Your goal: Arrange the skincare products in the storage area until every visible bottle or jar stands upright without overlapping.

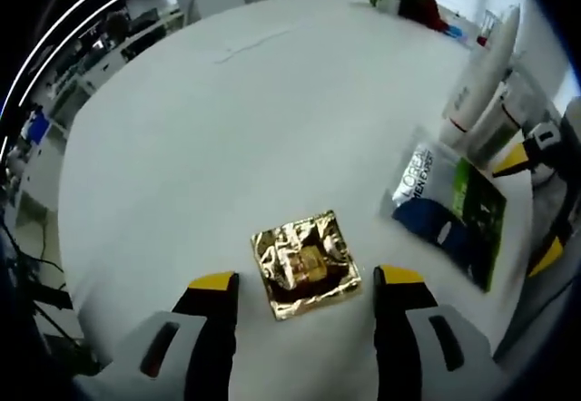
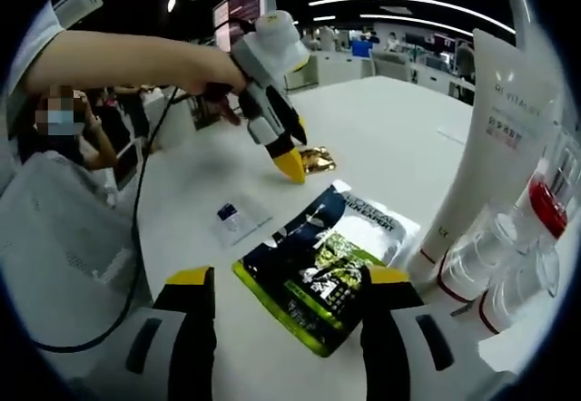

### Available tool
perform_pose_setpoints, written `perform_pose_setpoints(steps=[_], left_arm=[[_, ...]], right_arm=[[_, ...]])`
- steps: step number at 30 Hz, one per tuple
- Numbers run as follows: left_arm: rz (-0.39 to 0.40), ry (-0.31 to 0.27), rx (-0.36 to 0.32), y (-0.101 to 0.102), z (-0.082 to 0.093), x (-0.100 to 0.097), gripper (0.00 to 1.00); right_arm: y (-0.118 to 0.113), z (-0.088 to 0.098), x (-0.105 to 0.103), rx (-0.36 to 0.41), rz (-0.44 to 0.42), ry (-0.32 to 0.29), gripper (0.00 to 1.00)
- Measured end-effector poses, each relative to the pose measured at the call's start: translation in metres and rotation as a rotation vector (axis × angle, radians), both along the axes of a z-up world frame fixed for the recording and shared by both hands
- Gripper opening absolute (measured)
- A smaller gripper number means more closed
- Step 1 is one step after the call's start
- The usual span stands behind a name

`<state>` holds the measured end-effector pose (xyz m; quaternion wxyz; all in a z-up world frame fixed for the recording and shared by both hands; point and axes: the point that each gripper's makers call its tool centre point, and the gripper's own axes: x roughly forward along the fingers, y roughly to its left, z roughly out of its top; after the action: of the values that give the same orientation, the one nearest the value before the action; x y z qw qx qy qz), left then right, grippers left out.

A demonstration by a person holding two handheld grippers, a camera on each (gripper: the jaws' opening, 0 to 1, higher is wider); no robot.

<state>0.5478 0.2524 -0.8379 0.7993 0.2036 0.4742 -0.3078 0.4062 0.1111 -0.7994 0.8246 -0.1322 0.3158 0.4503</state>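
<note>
Between the wide-apart jaws of the left claw (image 1: 304, 278) a gold foil sachet (image 1: 305, 262) lies flat mid-desk (image 1: 227, 129): light, crinkly, slippery, best pinched at an edge. Nearer the desk's edge the right claw (image 2: 286, 278), also wide, hovers over a dark L'Oréal sachet (image 2: 331, 260) (limp too), beside upright white tubes (image 2: 486, 147).
</note>
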Motion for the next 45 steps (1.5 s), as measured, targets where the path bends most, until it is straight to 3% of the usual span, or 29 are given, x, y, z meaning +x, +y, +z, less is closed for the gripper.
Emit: perform_pose_setpoints(steps=[2,4,5,22,27,34,41,44,45], left_arm=[[-0.001,0.009,-0.001,-0.001,0.0,0.0,0.59],[-0.011,0.008,-0.011,-0.003,0.001,-0.002,0.45],[-0.024,0.01,-0.029,-0.005,0.0,-0.004,0.43],[-0.096,-0.006,-0.008,-0.011,0.012,-0.011,0.43],[-0.15,-0.029,0.008,-0.016,0.02,-0.017,0.43],[-0.196,-0.065,-0.025,-0.027,0.041,-0.03,0.43],[-0.227,-0.094,-0.033,-0.036,0.061,-0.045,0.43],[-0.266,-0.104,-0.026,-0.043,0.071,-0.055,0.43],[-0.274,-0.106,-0.02,-0.046,0.074,-0.059,0.43]], right_arm=[[0.0,0.0,0.0,0.001,-0.004,0.0,0.65],[-0.001,0.001,0.001,0.002,-0.005,0.0,0.65],[-0.001,0.001,0.001,0.004,-0.006,0.0,0.65],[0.002,0.01,0.003,0.031,-0.004,-0.012,0.66],[0.008,0.018,0.003,0.096,-0.019,0.013,0.67],[0.011,0.031,0.007,0.179,-0.062,0.053,0.65],[0.007,0.046,0.012,0.217,-0.068,0.043,0.57],[0.006,0.055,0.013,0.247,-0.055,0.042,0.48],[0.009,0.062,0.011,0.294,-0.043,0.06,0.43]])
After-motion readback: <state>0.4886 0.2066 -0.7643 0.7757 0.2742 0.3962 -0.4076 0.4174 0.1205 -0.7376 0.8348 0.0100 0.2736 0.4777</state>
